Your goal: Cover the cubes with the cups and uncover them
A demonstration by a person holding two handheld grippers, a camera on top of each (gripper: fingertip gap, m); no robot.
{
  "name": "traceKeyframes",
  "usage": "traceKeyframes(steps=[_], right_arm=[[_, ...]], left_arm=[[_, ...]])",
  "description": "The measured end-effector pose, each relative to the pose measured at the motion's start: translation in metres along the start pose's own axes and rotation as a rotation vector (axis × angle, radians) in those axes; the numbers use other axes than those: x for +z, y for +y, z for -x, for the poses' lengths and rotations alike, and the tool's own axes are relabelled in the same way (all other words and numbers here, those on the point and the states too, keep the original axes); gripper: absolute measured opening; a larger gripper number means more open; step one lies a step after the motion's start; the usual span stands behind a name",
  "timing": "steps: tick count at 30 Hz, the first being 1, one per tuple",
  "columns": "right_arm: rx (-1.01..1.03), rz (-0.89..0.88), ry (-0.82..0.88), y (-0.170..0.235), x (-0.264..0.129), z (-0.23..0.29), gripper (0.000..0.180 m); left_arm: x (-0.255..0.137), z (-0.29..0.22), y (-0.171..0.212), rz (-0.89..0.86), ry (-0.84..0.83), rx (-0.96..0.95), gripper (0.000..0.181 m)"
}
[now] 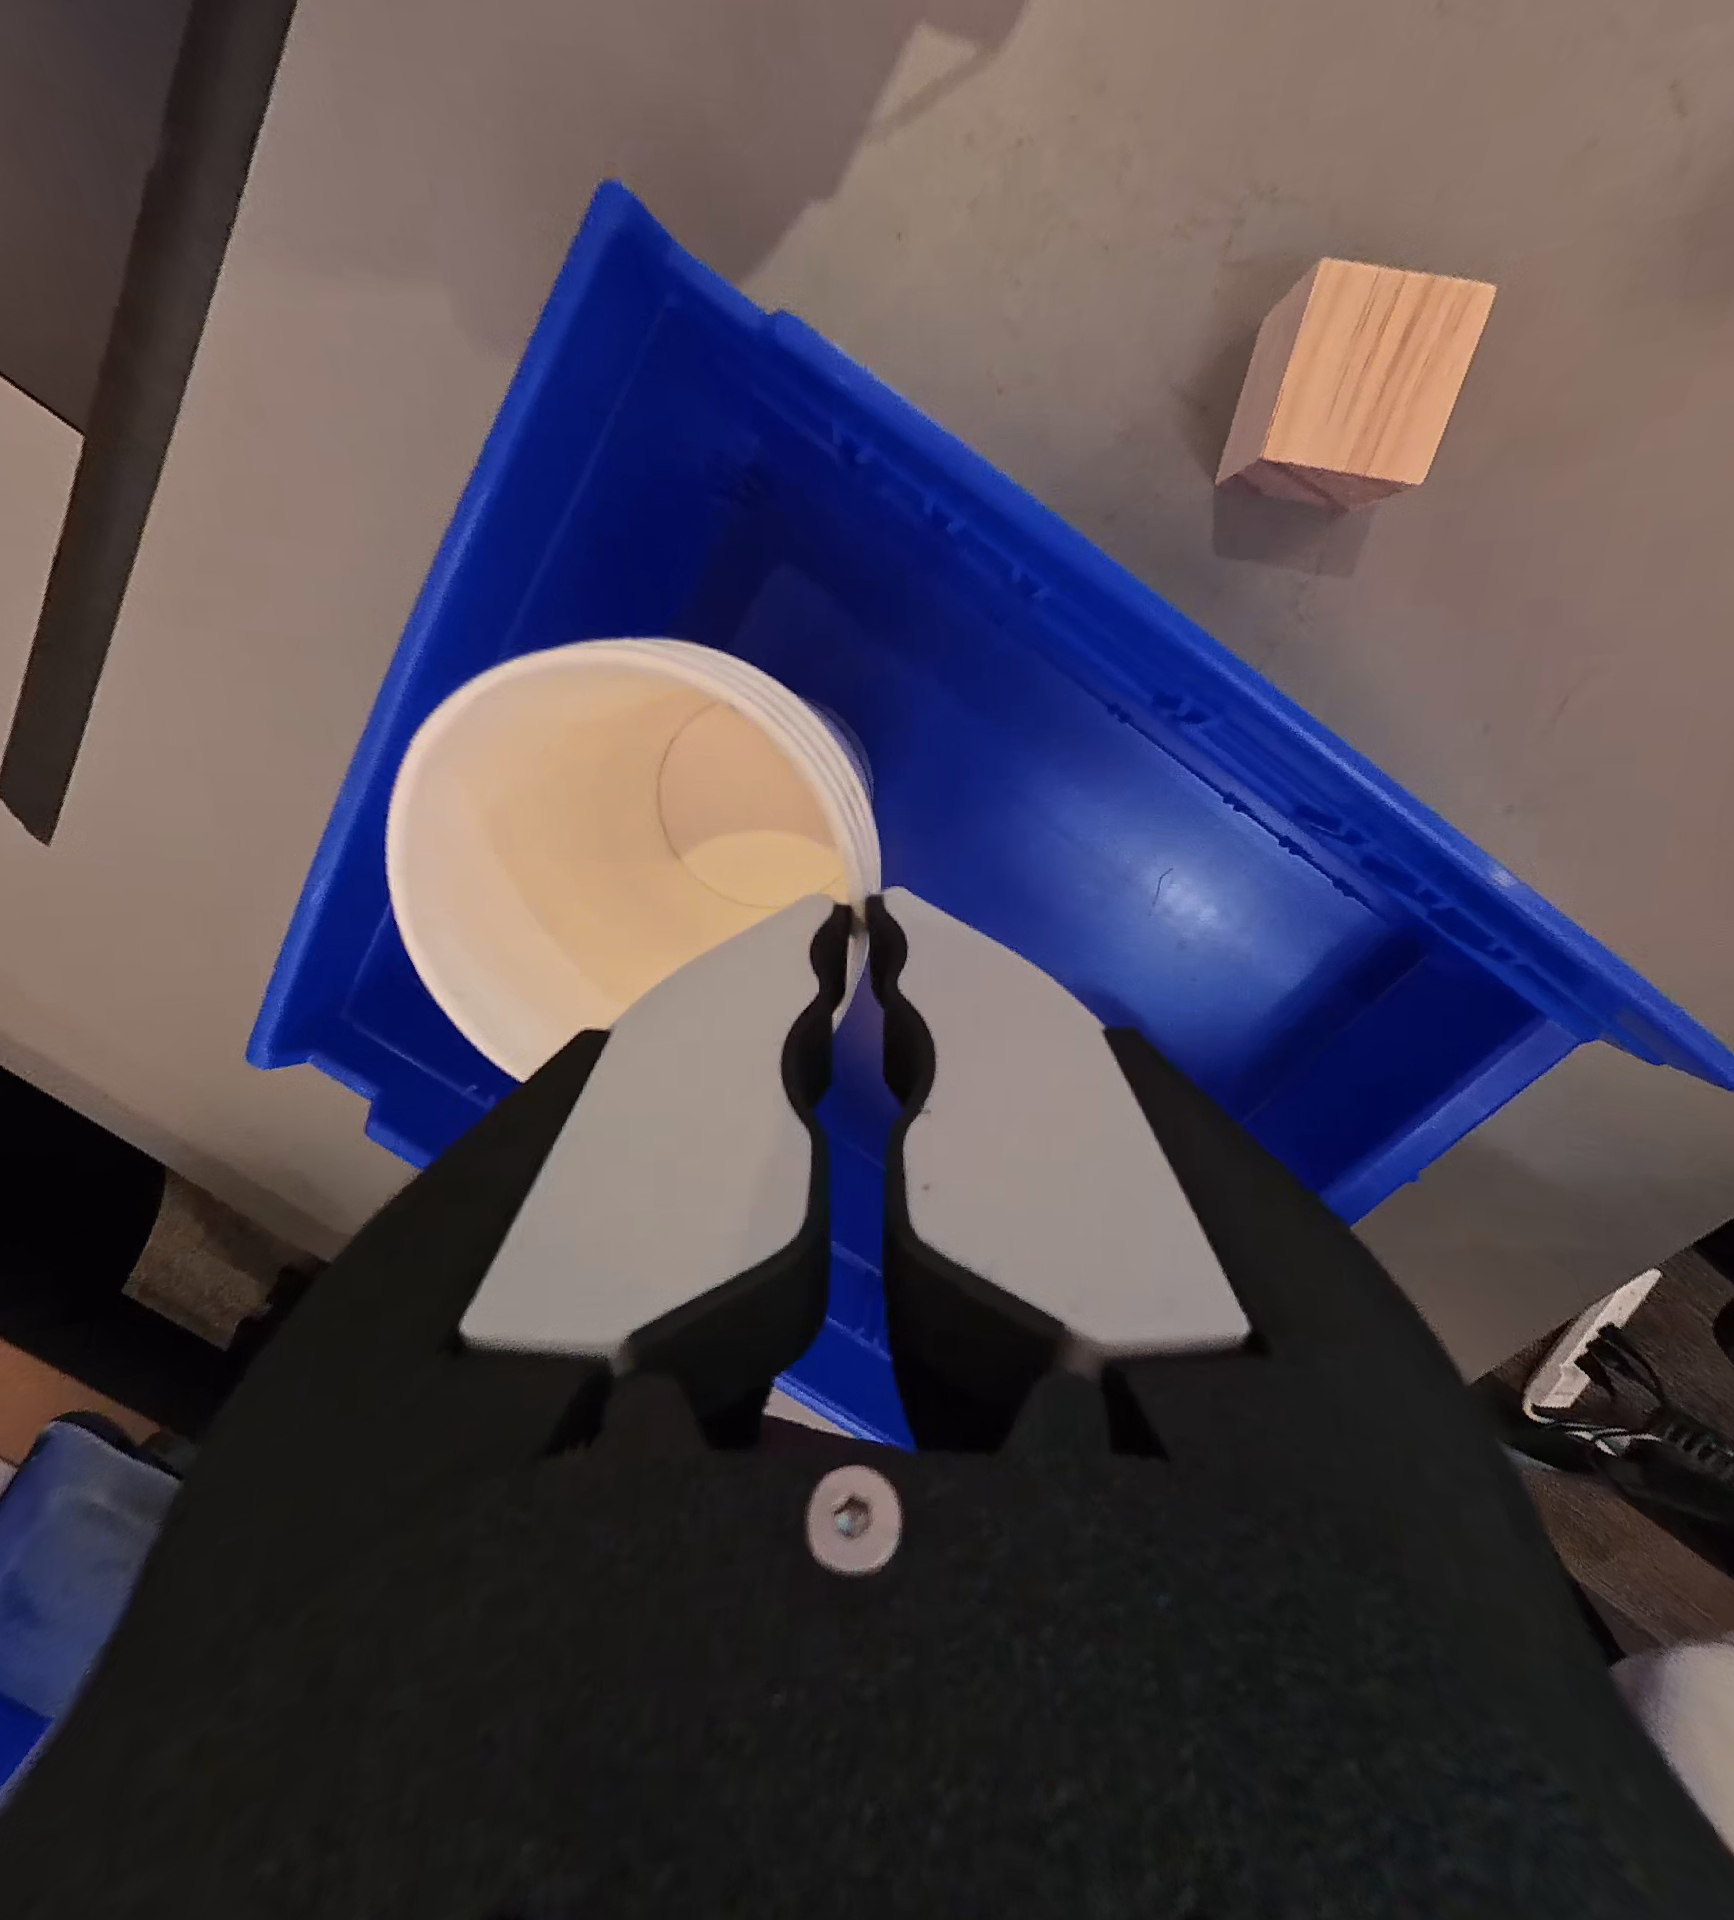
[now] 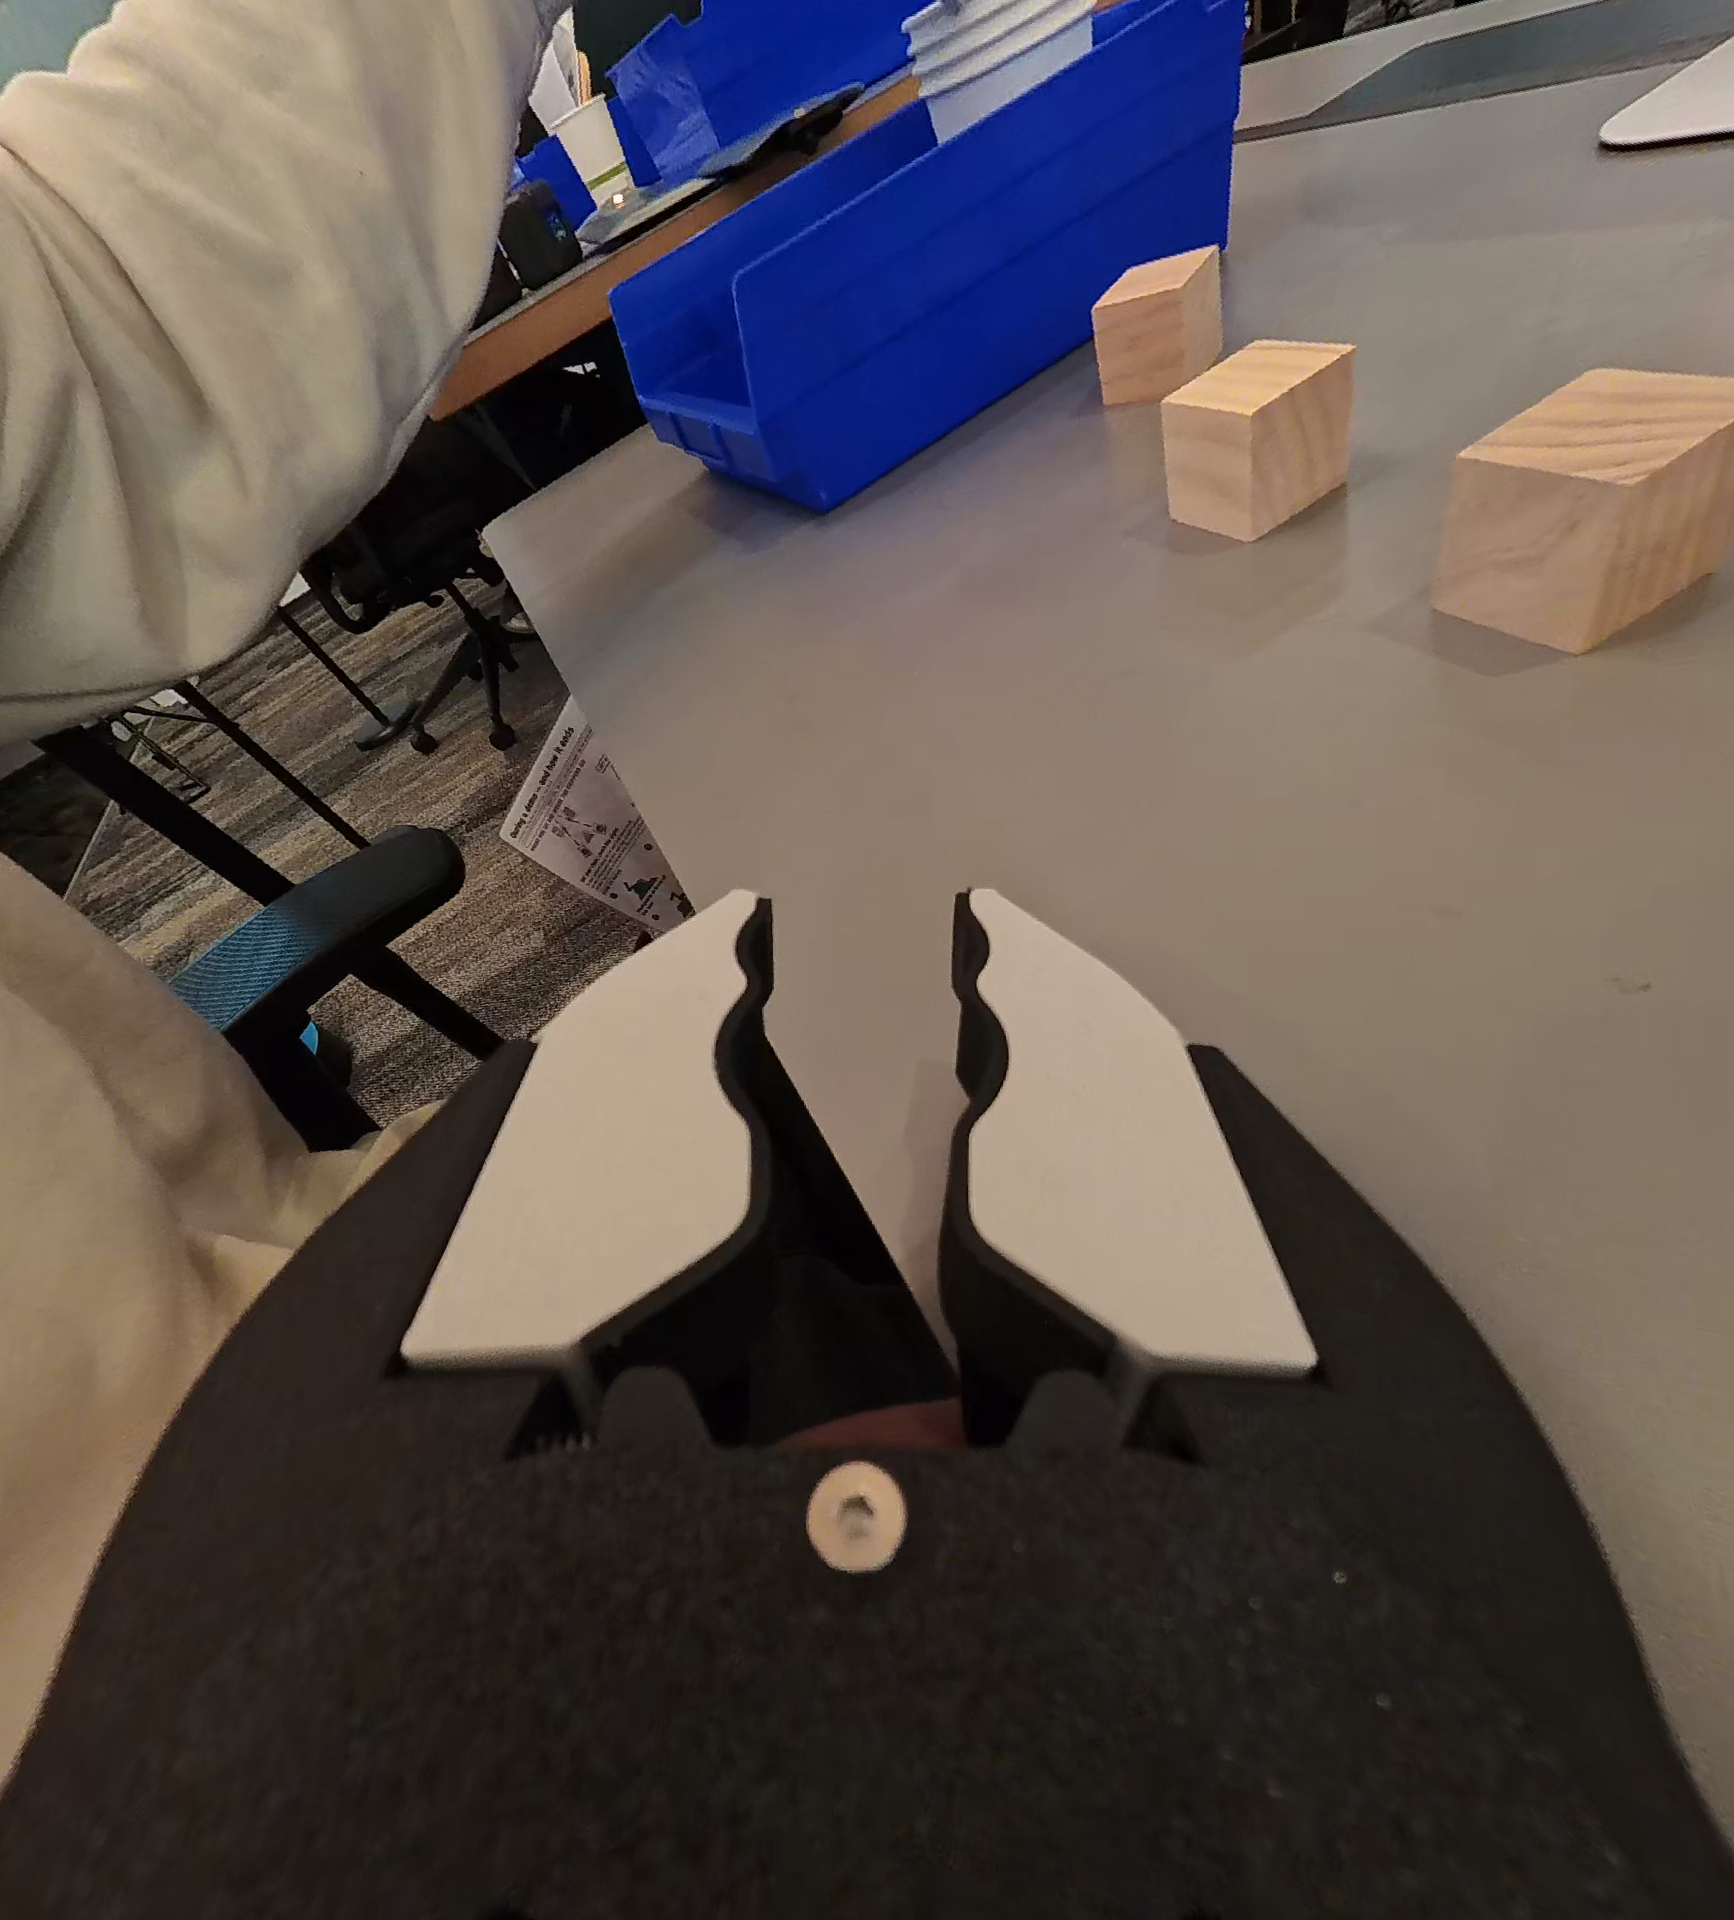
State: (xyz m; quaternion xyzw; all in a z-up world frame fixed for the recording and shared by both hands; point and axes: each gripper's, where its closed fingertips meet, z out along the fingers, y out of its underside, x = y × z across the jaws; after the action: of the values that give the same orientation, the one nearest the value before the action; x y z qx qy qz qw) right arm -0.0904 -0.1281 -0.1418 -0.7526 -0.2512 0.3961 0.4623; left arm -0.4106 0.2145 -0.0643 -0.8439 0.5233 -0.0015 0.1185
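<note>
In the left wrist view my left gripper [image 1: 861, 909] is shut on the rim of the top white paper cup [image 1: 572, 831] of a nested stack that stands in a blue bin [image 1: 1102, 727]. One pad is inside the cup, the other outside. A wooden cube [image 1: 1362, 384] sits on the grey table beyond the bin. In the right wrist view my right gripper [image 2: 861, 914] is open and empty, low over the table. Three wooden cubes [image 2: 1154, 322] [image 2: 1258, 436] [image 2: 1601, 509] stand in a row ahead to the right. The bin [image 2: 925, 281] with the cup stack [image 2: 998, 62] stands at the far left.
The table's left edge [image 2: 551, 623] drops to carpet with office chairs [image 2: 323, 935]. A cream sleeve [image 2: 167, 312] fills the right wrist view's left side. A pale flat object [image 2: 1725, 94] lies at the far right corner. Cables and a power strip [image 1: 1590, 1340] lie below the table.
</note>
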Motion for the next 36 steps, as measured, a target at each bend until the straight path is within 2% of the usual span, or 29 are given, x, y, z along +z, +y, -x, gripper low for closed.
traceKeyframes(steps=[7,15,18,23,28,33,36], right_arm=[[-0.002,-0.004,0.001,-0.002,-0.001,0.000,0.033],[-0.006,-0.007,0.001,-0.003,-0.002,0.002,0.033],[-0.008,-0.014,0.003,-0.005,-0.003,0.002,0.033],[0.002,-0.035,0.007,-0.009,-0.005,0.001,0.033],[0.032,-0.047,-0.011,-0.010,-0.005,0.000,0.033],[0.041,-0.048,-0.026,-0.011,0.001,0.004,0.032],[0.064,-0.080,-0.049,-0.026,0.009,0.005,0.033]], left_arm=[[-0.007,0.005,-0.002,-0.001,-0.027,-0.009,0.003],[-0.044,0.015,-0.008,-0.071,-0.106,-0.005,0.004],[-0.071,0.027,-0.012,-0.122,-0.180,-0.013,0.003],[-0.139,0.033,-0.030,-0.276,-0.295,-0.002,0.003],[-0.183,0.000,-0.047,-0.392,-0.320,0.086,0.003],[-0.186,-0.046,-0.070,-0.525,-0.245,0.165,0.003],[-0.180,-0.082,-0.090,-0.653,-0.169,0.203,0.003]])
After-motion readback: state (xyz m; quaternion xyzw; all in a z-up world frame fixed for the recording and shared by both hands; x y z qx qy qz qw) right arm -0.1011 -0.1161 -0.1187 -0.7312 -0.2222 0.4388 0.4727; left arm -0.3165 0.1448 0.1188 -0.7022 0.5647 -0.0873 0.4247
